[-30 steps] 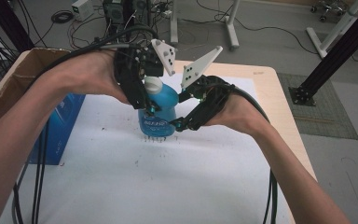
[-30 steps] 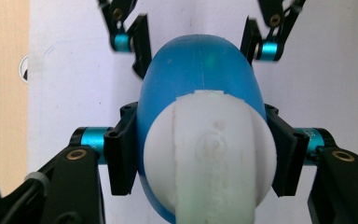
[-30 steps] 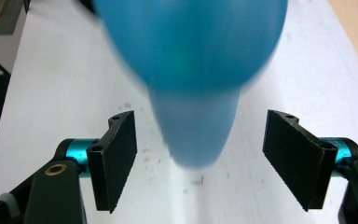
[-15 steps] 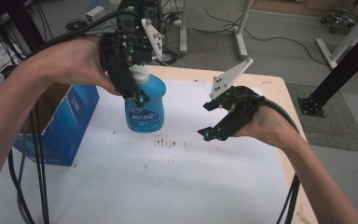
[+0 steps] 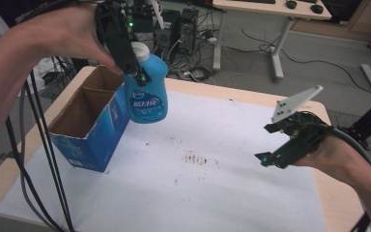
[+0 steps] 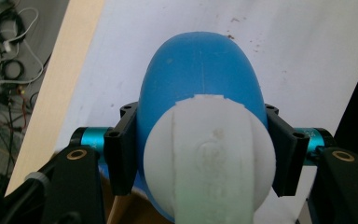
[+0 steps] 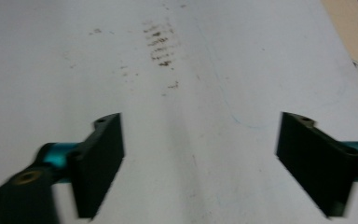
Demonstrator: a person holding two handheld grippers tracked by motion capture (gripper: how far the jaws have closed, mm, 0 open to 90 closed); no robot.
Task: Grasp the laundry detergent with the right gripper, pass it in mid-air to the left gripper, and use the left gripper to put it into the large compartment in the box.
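Stained white paper point(image 5: 212, 183), rounded glossy blue bottle point(image 5: 147, 92)

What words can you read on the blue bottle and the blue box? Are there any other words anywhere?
Blue bottle, held up by the left gripper: white letters on its label, too blurred to read.
Blue box: small pale print low on its side, too small to read.
White cap: a round raised mark, not readable.
White paper on the table: only dark smudges, no words.

Honestly nothing's readable here, the white label print on the blue bottle point(image 5: 147, 92) is just blur.
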